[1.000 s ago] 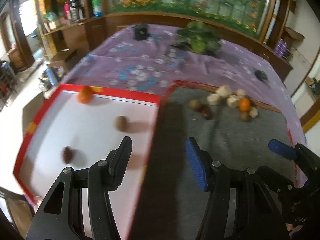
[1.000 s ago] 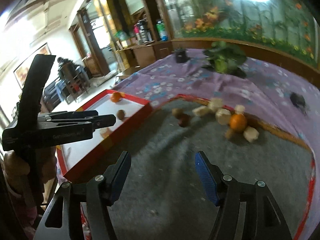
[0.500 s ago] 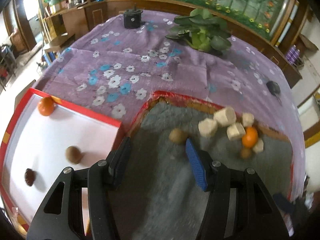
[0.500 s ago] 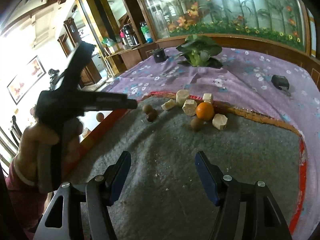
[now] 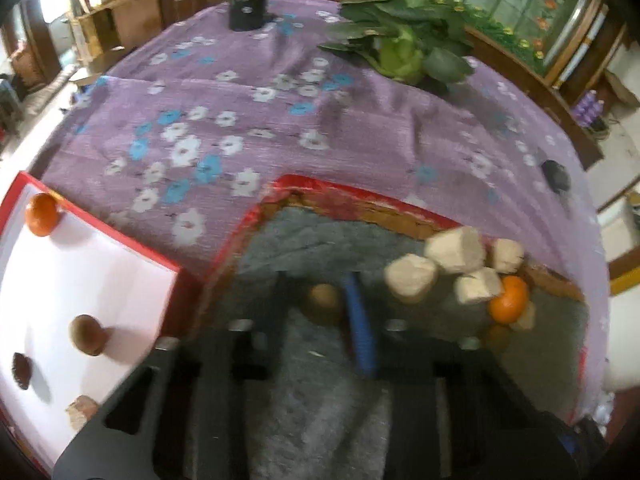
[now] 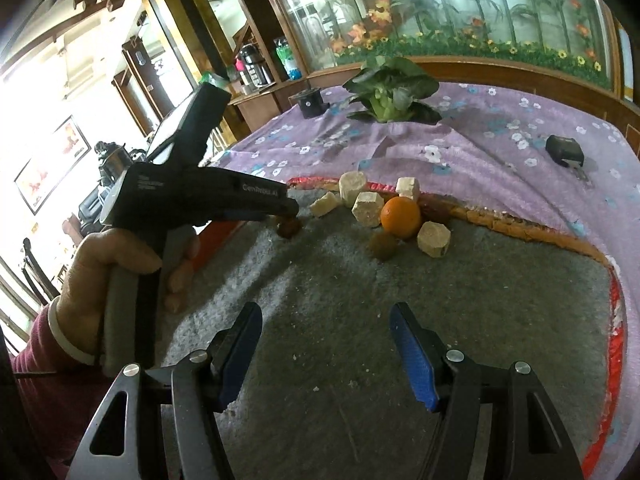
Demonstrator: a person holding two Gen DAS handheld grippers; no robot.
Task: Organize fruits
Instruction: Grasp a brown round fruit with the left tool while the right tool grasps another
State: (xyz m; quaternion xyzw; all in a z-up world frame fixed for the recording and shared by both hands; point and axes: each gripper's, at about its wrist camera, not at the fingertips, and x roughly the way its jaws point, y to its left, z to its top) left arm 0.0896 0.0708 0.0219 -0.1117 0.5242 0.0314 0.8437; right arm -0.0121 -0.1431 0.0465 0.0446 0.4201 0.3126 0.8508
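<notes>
Since the earlier frame I had swung my left gripper (image 5: 320, 308) from the red tray (image 5: 120, 248) onto the mat; its jaws were closing around a brown fruit (image 5: 325, 299) lying between them, while the right gripper's (image 6: 328, 344) jaws stood wide and empty.

The left tool (image 5: 320, 312) is motion-blurred, its jaws closing around a smeared brown fruit (image 5: 325, 299).

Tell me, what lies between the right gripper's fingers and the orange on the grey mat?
Only bare grey mat with some crumbs, as the right wrist view shows. The orange sits farther off among pale blocks.
</notes>
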